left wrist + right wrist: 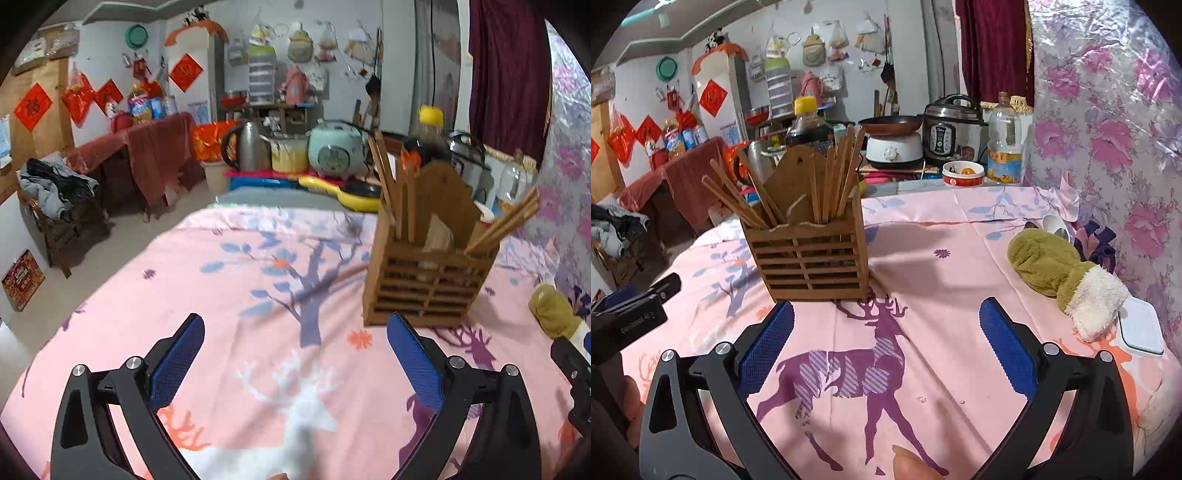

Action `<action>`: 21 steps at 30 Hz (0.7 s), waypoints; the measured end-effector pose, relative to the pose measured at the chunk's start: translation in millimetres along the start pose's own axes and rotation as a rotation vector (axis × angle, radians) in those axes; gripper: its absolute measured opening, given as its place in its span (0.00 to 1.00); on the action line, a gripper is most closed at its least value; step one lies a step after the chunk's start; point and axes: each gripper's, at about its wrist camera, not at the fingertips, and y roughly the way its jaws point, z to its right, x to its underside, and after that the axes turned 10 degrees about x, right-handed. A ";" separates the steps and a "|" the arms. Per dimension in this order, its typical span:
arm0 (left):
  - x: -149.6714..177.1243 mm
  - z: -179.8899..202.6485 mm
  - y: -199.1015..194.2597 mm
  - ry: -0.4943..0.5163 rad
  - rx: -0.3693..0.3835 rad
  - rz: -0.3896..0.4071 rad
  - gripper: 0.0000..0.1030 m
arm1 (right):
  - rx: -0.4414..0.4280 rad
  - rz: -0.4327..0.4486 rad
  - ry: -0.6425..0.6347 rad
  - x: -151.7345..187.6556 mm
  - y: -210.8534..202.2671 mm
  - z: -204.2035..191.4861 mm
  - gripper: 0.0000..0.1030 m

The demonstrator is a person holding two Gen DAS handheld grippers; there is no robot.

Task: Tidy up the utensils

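1. A slatted brown bamboo utensil holder (pixel 809 254) is seen standing upright on the counter covered in a pink deer-print cloth (pixel 942 280), with long wooden chopsticks (pixel 833 181) fanned up out of it.
2. From the right hand-held gripper (pixel 886 332) the holder lies at about 11 o'clock, just beyond the left blue pad; from the left hand-held gripper (pixel 295 347) it lies at about 1 o'clock, a little farther off. The right is judged the nearer.
3. White spoons (pixel 1054 225) are glimpsed at 2 o'clock in the right view, partly hidden behind an olive and cream plush mitten (pixel 1056 273); their long axis cannot be told.
4. Both hand-held grippers are held low and level over the cloth, jaws spread wide, with nothing between them.
5. If the spoons are the loose utensils, a reach by the right hand past the mitten would be called for.
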 end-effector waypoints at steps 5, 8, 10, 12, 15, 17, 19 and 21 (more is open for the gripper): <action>25.1 19.1 36.5 0.098 -0.025 -0.125 0.94 | 0.038 -0.061 -0.092 12.8 23.0 -16.7 0.94; 37.0 22.8 54.1 0.108 0.008 -0.208 0.94 | 0.067 -0.124 -0.152 26.4 45.0 -28.0 0.94; 42.8 22.1 65.0 0.106 0.036 -0.261 0.94 | 0.079 -0.166 -0.197 33.4 56.9 -33.5 0.94; 47.5 20.4 73.4 0.097 0.045 -0.298 0.94 | 0.078 -0.212 -0.213 39.2 67.8 -35.0 0.94; 53.0 19.7 81.6 0.094 0.039 -0.337 0.94 | 0.066 -0.248 -0.207 42.9 76.4 -32.7 0.94; 52.1 19.1 76.7 0.098 0.022 -0.312 0.94 | 0.063 -0.226 -0.185 39.6 70.9 -29.4 0.94; 48.6 19.9 69.7 0.109 0.005 -0.278 0.94 | 0.045 -0.184 -0.161 33.9 59.6 -26.4 0.94; 43.3 21.1 55.6 0.126 -0.034 -0.214 0.94 | 0.024 -0.159 -0.151 29.5 50.1 -25.6 0.94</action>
